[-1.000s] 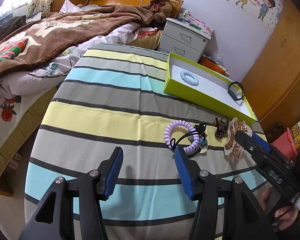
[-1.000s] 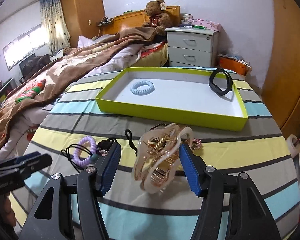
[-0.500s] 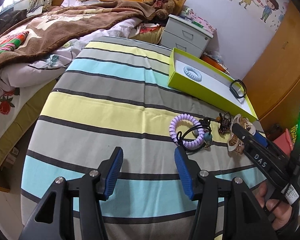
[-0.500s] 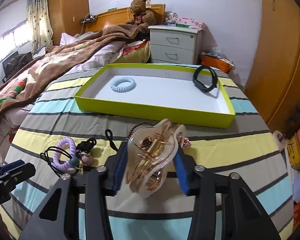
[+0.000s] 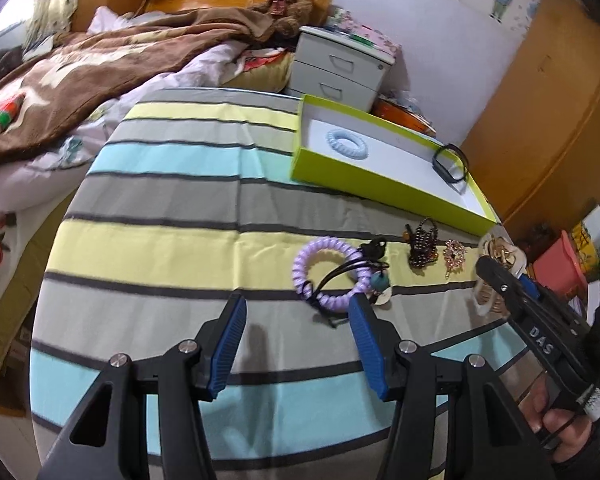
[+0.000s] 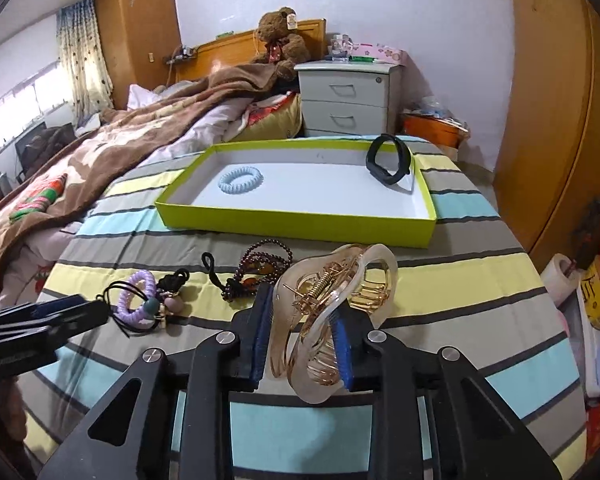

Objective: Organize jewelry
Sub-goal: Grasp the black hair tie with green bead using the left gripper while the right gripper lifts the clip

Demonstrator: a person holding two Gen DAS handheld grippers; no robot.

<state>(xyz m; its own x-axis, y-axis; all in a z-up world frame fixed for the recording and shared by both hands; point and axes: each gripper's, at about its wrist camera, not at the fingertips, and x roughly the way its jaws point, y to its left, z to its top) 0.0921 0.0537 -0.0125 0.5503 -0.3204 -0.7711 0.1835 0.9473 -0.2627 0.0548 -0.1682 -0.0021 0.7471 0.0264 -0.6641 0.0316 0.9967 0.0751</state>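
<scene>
Sorting about a third done, going by what's visible: pale blue spiral hair tie (image 6: 241, 179) and black band (image 6: 391, 161) already in the lime-green shallow box (image 6: 296, 227). Right gripper (image 6: 302, 344) clamped on the translucent amber claw hair clip (image 6: 332, 316), short of the box. Left gripper (image 5: 296, 344) spread wide, holding nothing, close to the purple spiral hair tie (image 5: 328, 274). Dark bead bracelet (image 6: 256, 270), gold brooch (image 5: 454, 253) not yet boxed.

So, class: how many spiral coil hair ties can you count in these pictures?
2. A pale blue spiral coil hair tie lies inside the green tray; a purple spiral coil hair tie lies on the striped cloth. None visibly hidden.
</scene>
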